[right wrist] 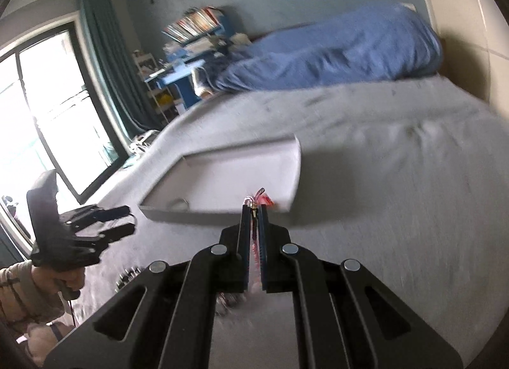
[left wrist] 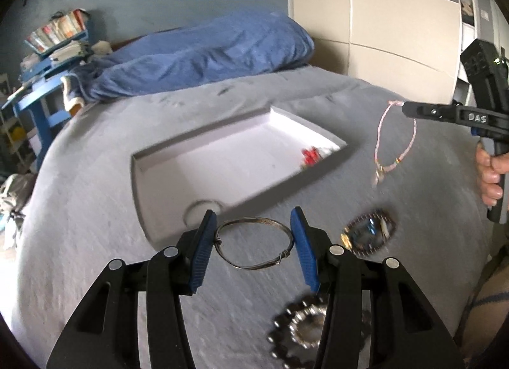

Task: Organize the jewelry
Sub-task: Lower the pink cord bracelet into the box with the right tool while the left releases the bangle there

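— How far along are we?

— Partway. The tray [left wrist: 165, 175] on the bed [left wrist: 95, 241] already has a red piece [left wrist: 310, 156] at its right end and a ring [left wrist: 203, 210] at its near edge. My left gripper [left wrist: 253, 235] clamps the wire bangle [left wrist: 253, 246]; my right gripper [right wrist: 253, 210], pressed together, pinches the pink bracelet [left wrist: 396, 143] in the air.

— What's left?

— Two dark beaded pieces [left wrist: 369, 235] near the bed's front edge.

Plenty of bare grey blanket [left wrist: 95, 241] left of the white tray [left wrist: 203, 162]; right of it jewelry clutters (watch [left wrist: 369, 233], spiky bracelet [left wrist: 302, 330]).
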